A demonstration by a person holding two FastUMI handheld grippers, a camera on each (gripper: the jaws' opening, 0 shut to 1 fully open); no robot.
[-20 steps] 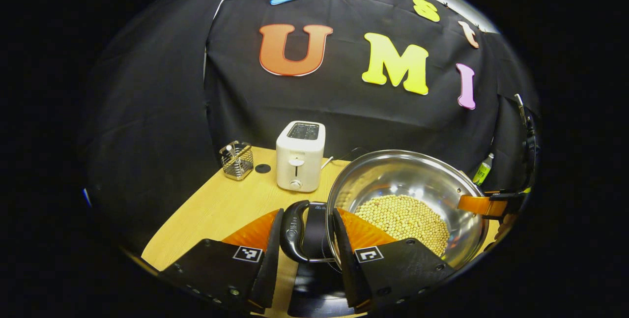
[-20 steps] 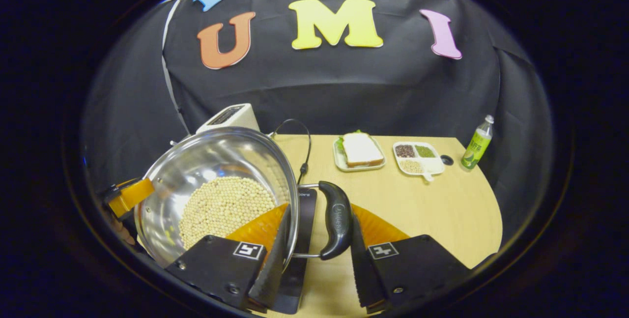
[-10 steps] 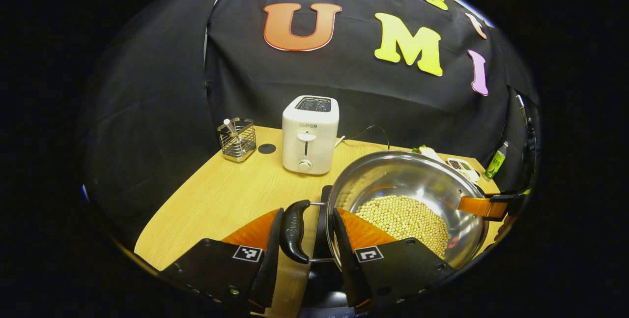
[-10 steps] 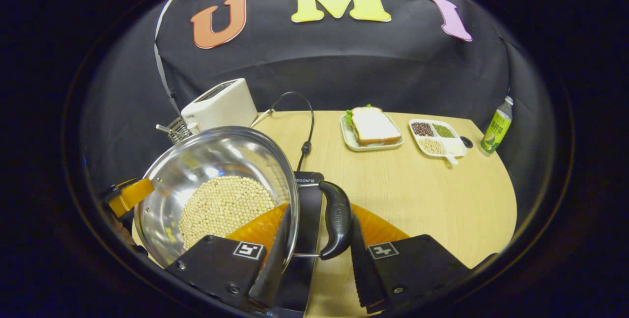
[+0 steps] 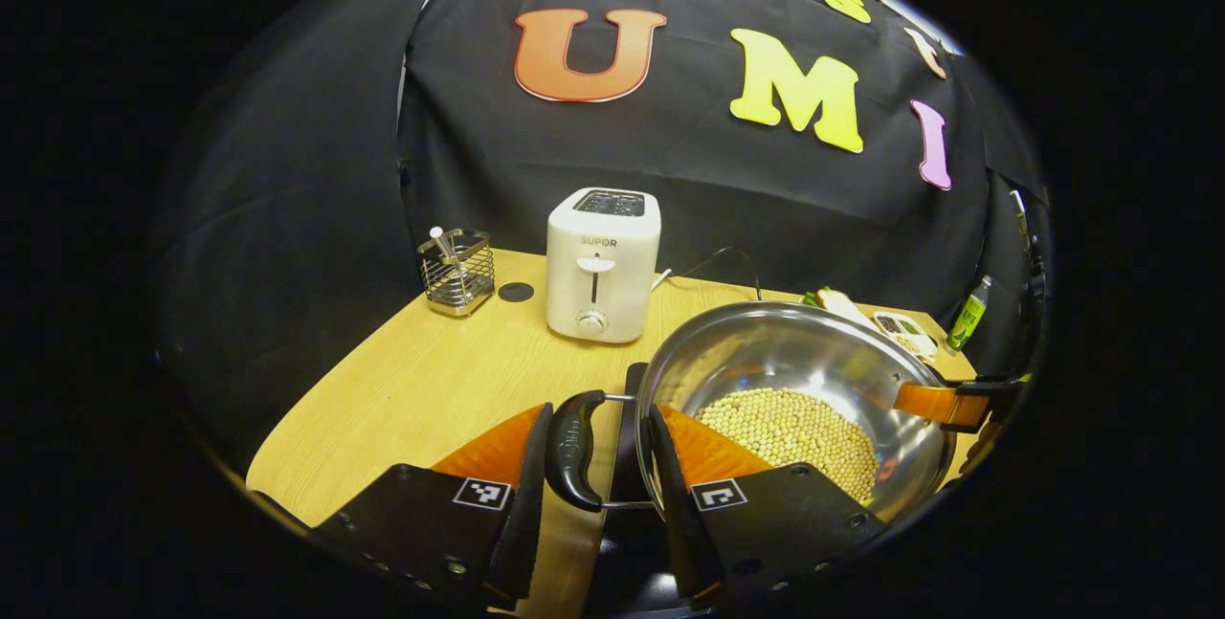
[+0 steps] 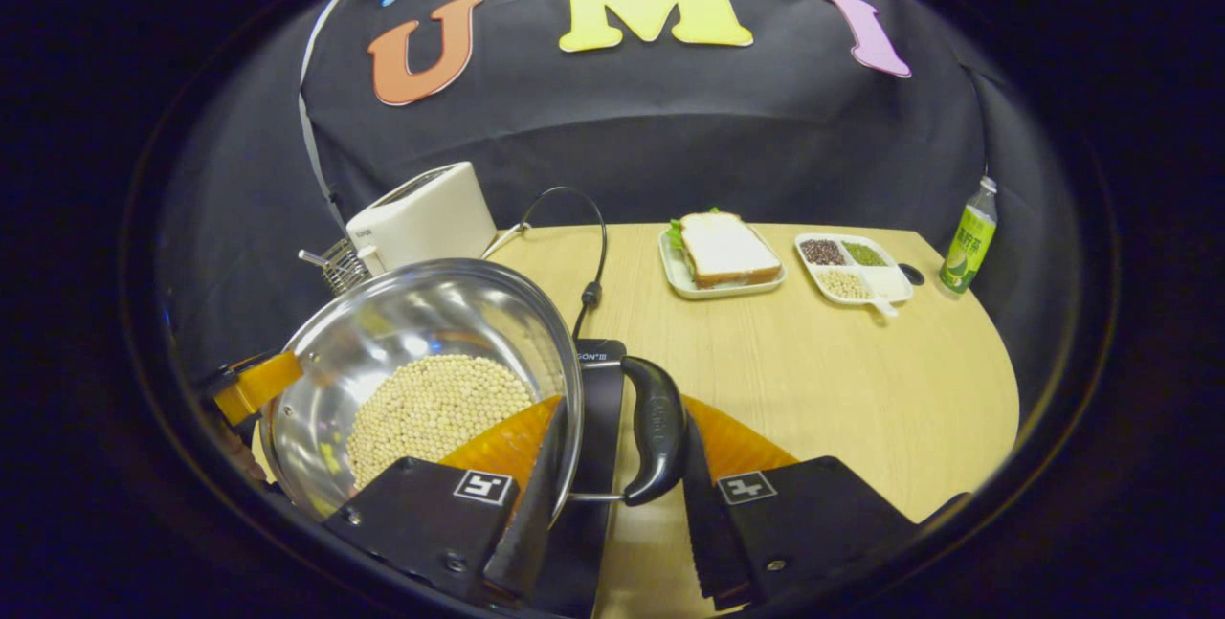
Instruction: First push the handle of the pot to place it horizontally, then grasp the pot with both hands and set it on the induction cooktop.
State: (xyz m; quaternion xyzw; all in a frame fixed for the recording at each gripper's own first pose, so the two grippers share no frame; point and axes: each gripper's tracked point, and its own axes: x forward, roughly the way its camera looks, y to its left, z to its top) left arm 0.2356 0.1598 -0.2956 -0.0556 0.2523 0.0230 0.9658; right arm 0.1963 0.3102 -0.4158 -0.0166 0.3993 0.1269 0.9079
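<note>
Two tools gripping steel pot (image 5: pixel 813 361) by opposite side handles. Left tool (image 5: pixel 593 466) closing around black left handle (image 5: pixel 572 449), one finger outside handle, other inside pot rim. Right tool (image 6: pixel 617 466) clamping right handle (image 6: pixel 653 428) likewise, one finger inside rim. Pot holding pale beans (image 6: pixel 431 408), sitting over black induction cooktop (image 6: pixel 598 380) on worktop (image 6: pixel 823 380); contact with cooktop unclear. Toaster (image 5: pixel 601 263) standing behind pot, sandwich plate (image 6: pixel 723 255) farther right.

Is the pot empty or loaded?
Loaded: the pot holds a layer of pale round beans across its bottom, well below the rim.
</note>
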